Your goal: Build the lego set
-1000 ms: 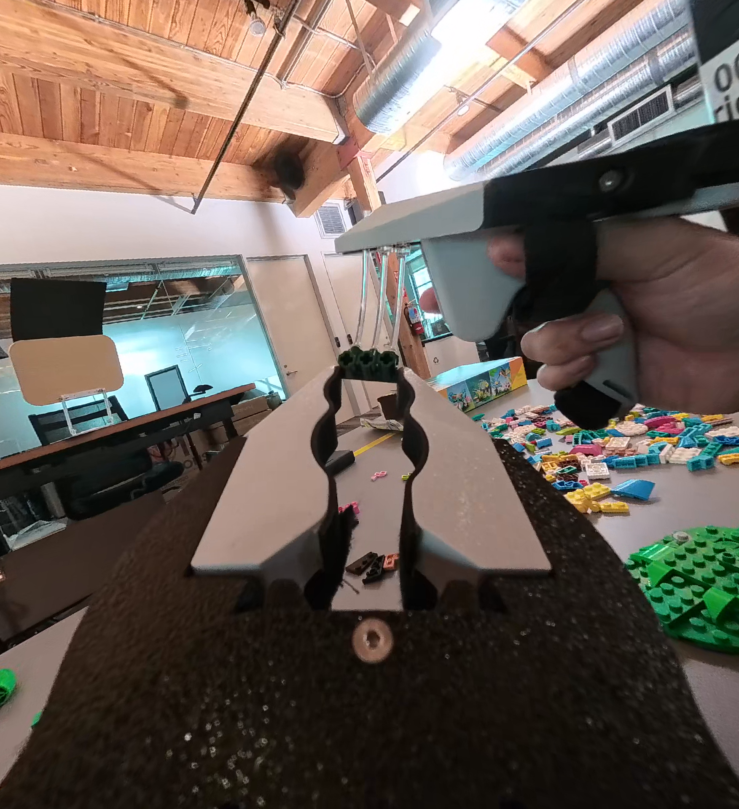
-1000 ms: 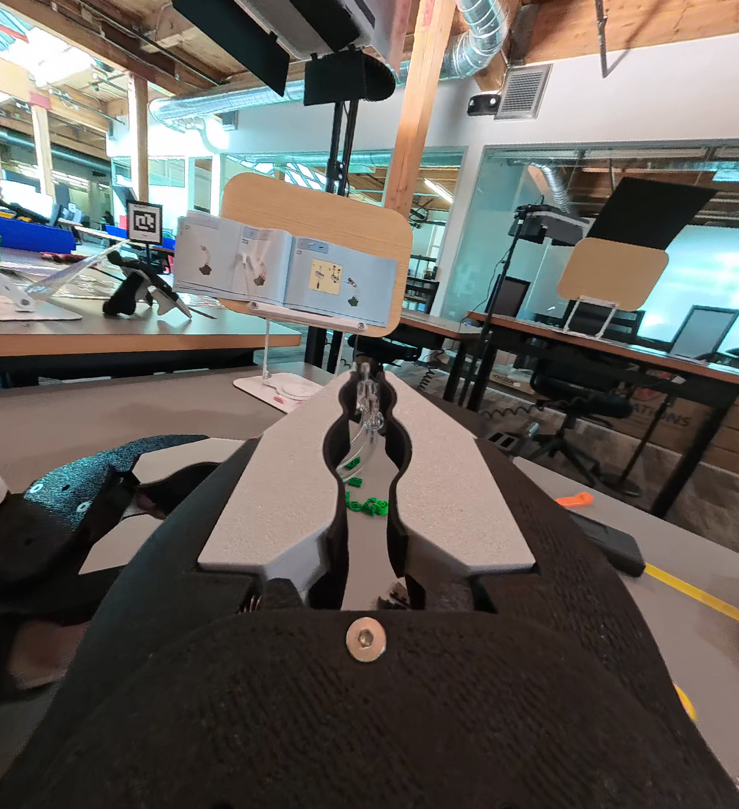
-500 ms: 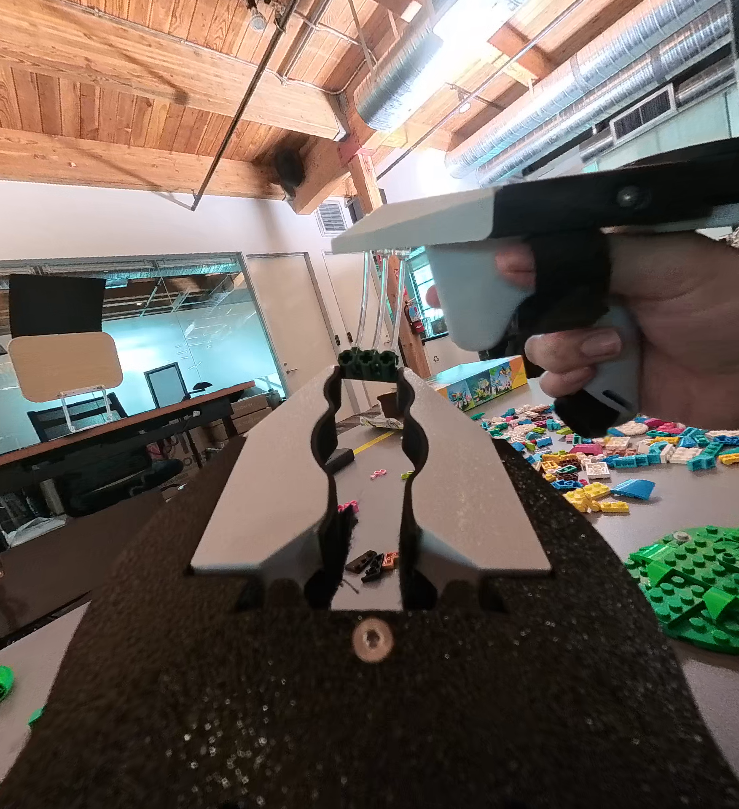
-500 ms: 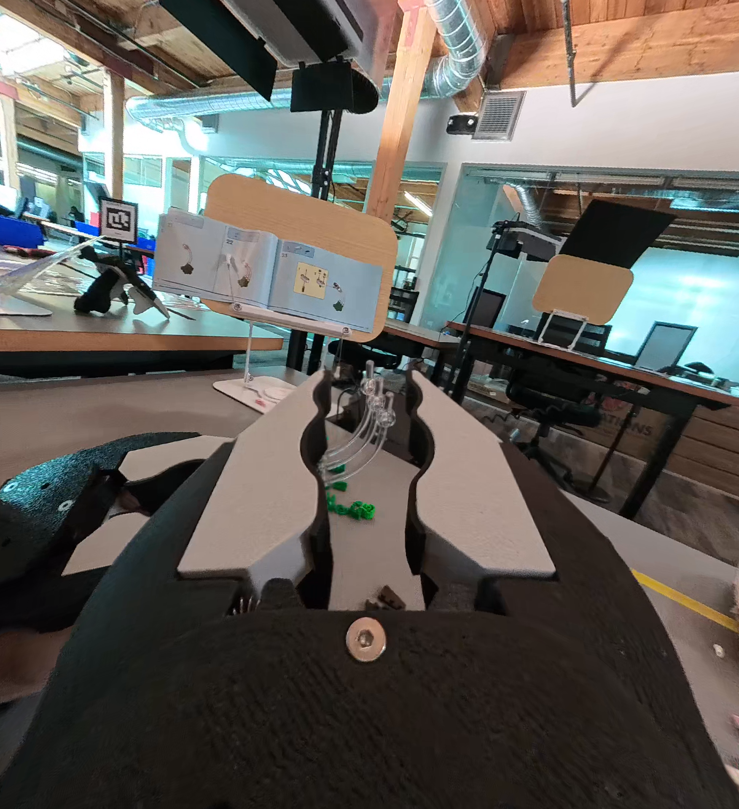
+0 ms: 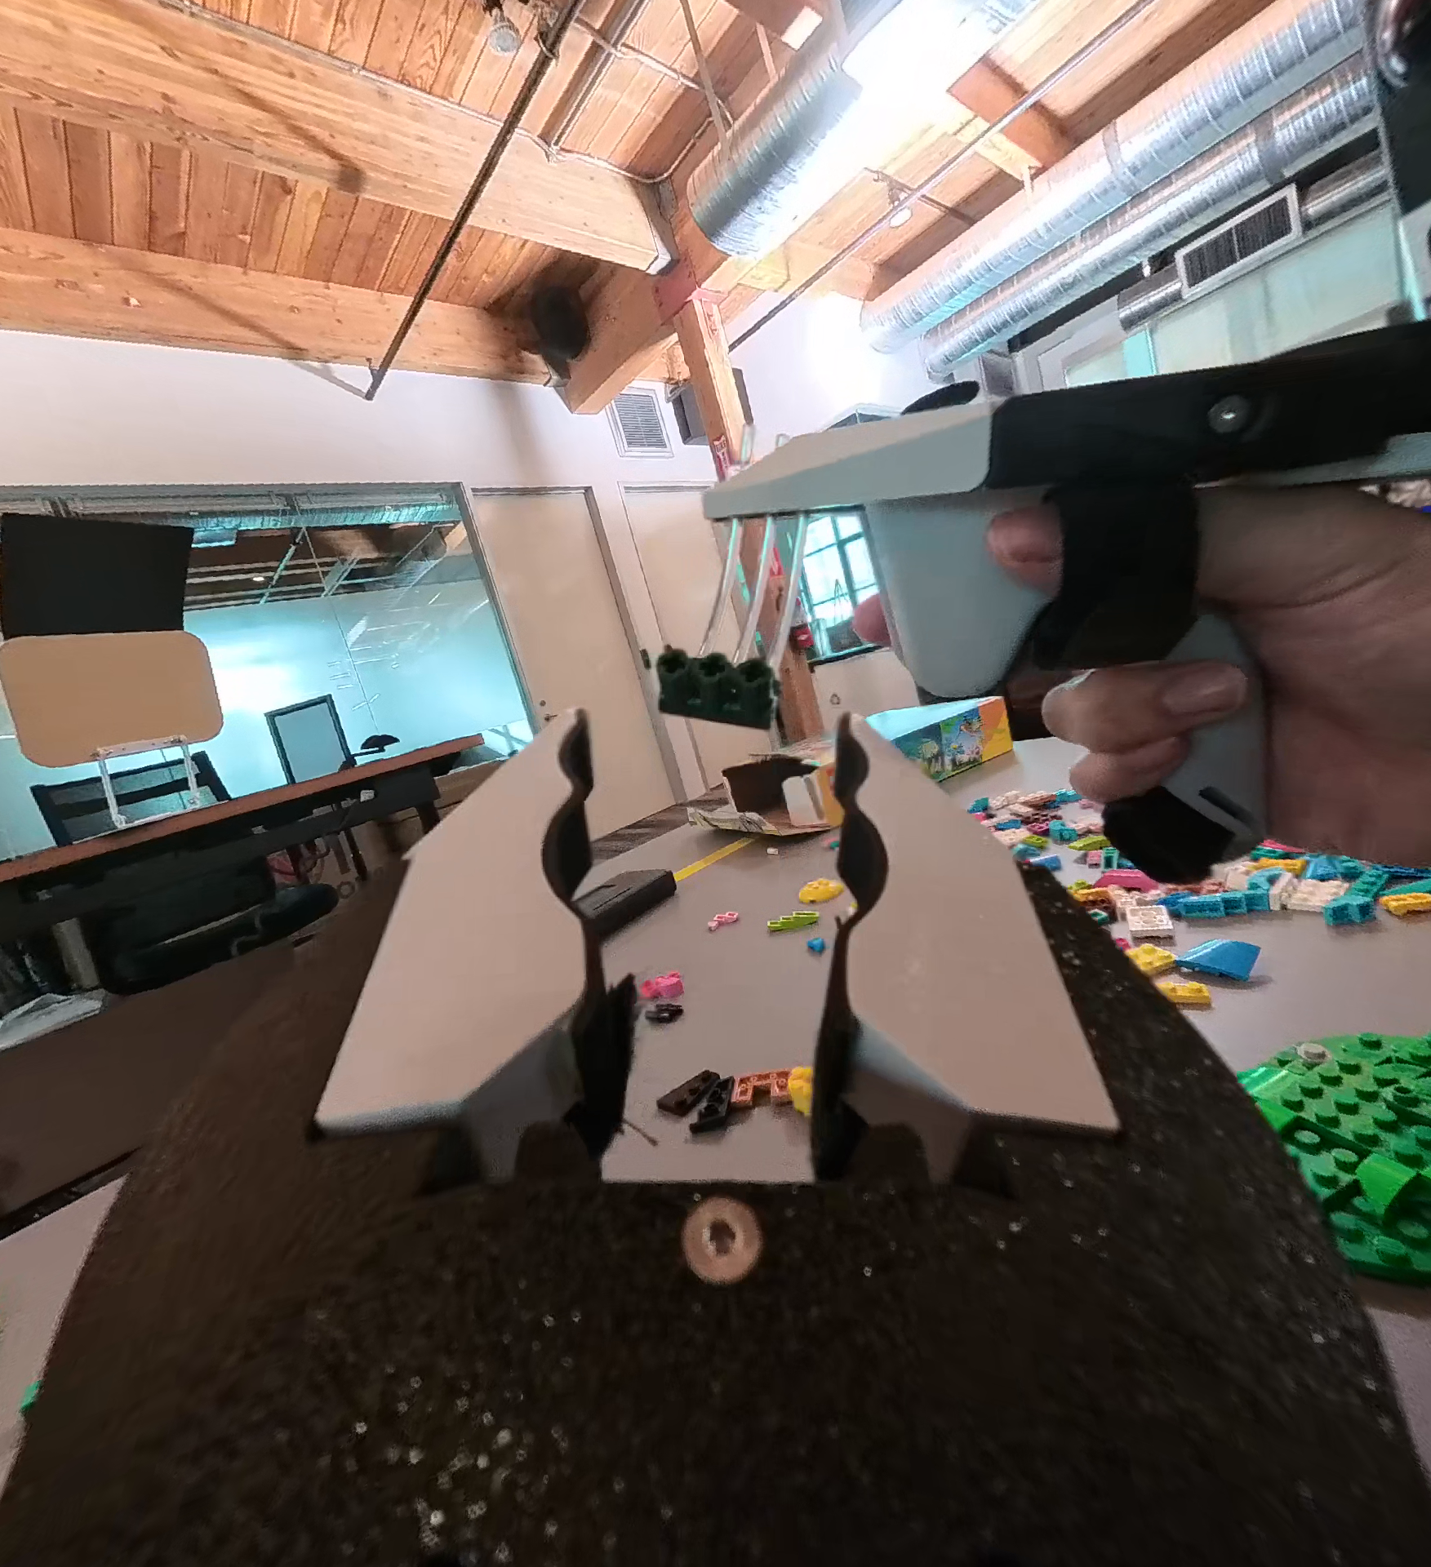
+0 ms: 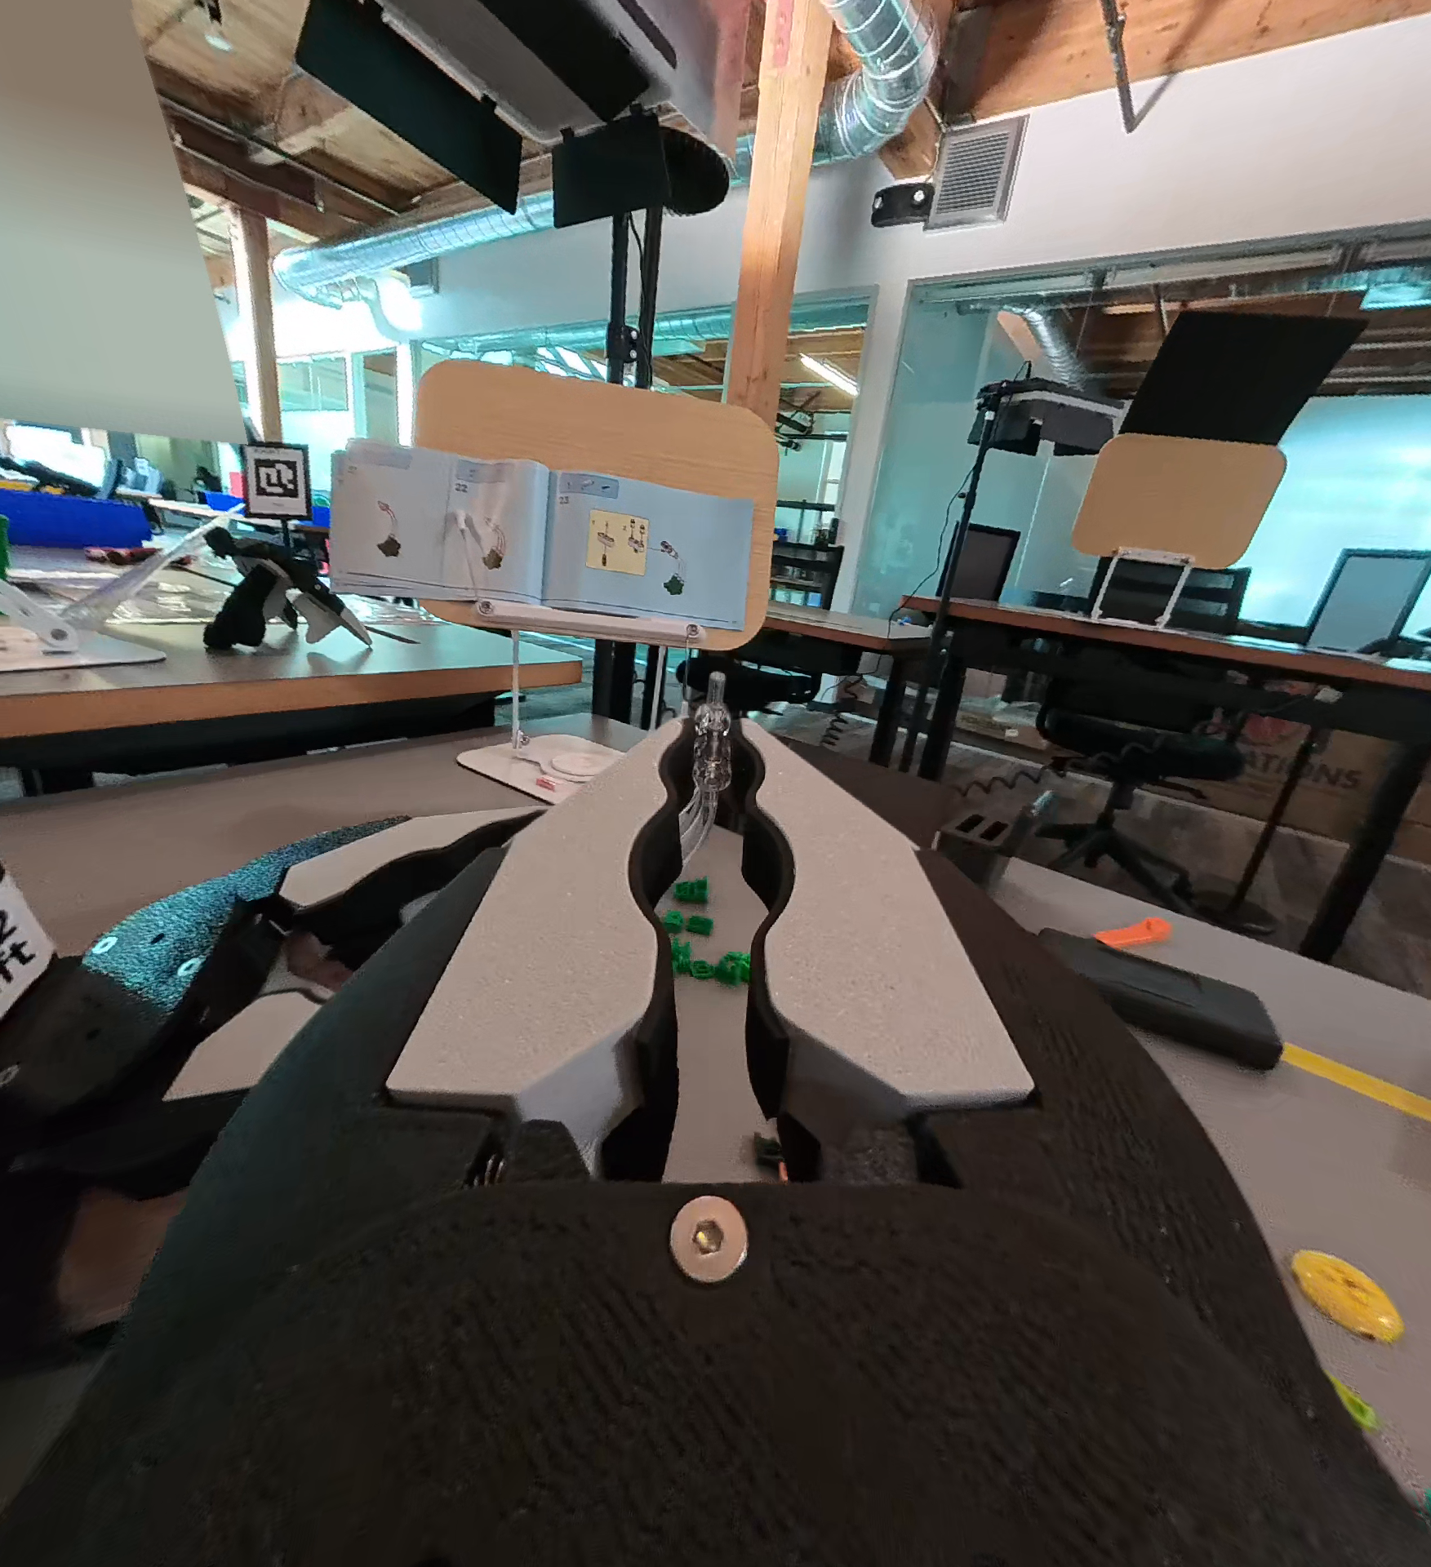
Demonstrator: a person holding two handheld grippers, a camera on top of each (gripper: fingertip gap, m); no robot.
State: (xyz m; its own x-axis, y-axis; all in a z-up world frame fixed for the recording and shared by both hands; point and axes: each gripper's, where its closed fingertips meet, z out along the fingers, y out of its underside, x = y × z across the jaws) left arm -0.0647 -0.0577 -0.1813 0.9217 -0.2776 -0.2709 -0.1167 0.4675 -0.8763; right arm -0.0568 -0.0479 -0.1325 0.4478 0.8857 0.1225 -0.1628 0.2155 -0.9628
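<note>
Two views logged. Left wrist view: left gripper (image 5: 707, 746) spread wide, empty; dark green brick (image 5: 717, 688) hangs just above its tips on clear curved stems (image 5: 779, 585) beneath the right gripper (image 5: 847, 483). Right wrist view: right gripper narrowed, pinching the clear stems at its tips, table (image 6: 1322, 1128) beneath.
</note>
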